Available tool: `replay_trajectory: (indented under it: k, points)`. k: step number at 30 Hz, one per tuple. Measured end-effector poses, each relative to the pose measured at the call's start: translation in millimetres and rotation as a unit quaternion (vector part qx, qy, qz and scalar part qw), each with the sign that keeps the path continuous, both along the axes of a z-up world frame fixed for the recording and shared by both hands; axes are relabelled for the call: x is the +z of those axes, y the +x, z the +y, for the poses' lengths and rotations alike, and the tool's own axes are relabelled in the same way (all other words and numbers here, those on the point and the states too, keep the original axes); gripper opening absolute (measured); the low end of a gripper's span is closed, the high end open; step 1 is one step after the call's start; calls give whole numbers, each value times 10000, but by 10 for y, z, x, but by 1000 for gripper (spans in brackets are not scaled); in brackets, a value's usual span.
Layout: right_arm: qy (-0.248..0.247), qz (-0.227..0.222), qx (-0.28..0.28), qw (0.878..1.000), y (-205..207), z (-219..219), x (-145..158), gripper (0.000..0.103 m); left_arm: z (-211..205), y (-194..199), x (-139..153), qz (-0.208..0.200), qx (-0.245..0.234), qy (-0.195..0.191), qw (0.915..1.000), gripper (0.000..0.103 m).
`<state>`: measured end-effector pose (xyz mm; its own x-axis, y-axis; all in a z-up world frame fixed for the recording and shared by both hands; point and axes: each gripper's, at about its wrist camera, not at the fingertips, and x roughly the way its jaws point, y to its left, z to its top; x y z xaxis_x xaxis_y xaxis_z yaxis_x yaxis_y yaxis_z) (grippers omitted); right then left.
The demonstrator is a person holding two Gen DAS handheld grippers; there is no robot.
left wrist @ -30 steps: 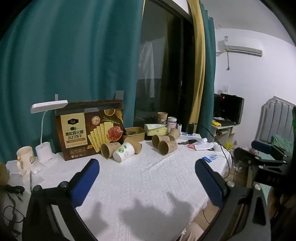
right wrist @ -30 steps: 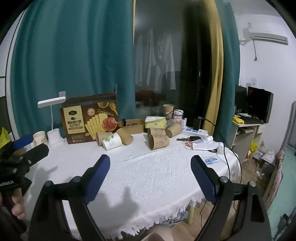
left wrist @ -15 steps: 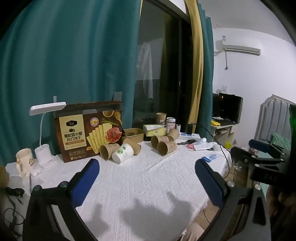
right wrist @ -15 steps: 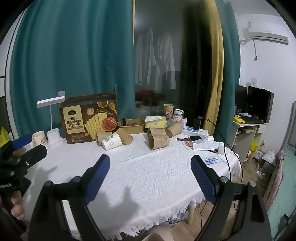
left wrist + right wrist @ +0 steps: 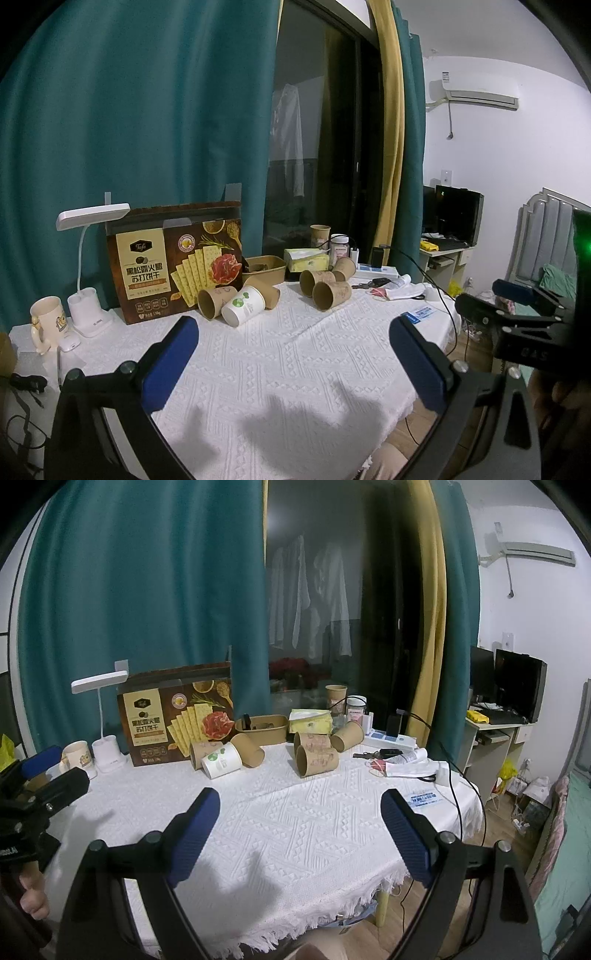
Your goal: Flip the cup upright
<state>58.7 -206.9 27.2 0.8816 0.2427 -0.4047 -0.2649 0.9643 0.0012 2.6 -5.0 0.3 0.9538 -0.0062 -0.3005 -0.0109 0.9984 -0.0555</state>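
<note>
A white patterned tablecloth (image 5: 280, 373) covered the table, with teal curtains and a dark window filling the top of both frames. The paper cups lay on their sides in a cluster at mid-frame, in front of the cracker box (image 5: 173, 258) — a white cup (image 5: 243, 306) among brown ones to the left of centre, and a brown cup (image 5: 331, 295) with its mouth turned toward you just right of centre.

Your left gripper (image 5: 295, 365) was spread wide and held nothing; your right gripper (image 5: 299, 834) was spread the same, also empty. Both hung low in frame over bare cloth, well apart from the cups, which lay straight ahead and up-frame.

In the right wrist view the front brown cup (image 5: 317, 761) sat nearly dead centre between your fingers, its long axis running roughly toward the lens. The right hand looked the better placed for it; the white cup (image 5: 221, 765) suited your left.
</note>
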Motion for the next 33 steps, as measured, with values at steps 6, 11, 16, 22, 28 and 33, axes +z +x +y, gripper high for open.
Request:
replay_trajectory:
  k: [6, 11, 16, 22, 28, 33]
  points:
    - [9, -7, -5, 10000, -3, 4, 29, 87, -6, -1, -17, -2, 14, 13, 10000, 103]
    - [6, -2, 4, 10000, 29, -6, -54, 87, 4, -27, -37, 5, 1, 3, 10000, 103]
    - [12, 2, 9, 10000, 31, -7, -54, 87, 10, -39, -38, 4, -9, -17, 10000, 103]
    - [11, 1, -6, 10000, 35, -2, -46, 87, 20, -53, -33, -9, -10, -28, 10000, 103]
    - [18, 1, -6, 10000, 38, 0, -48, 87, 28, -48, -20, -4, -12, -24, 10000, 103]
    - [21, 7, -6, 10000, 35, -3, -44, 87, 27, -46, -20, -7, -4, -34, 10000, 103]
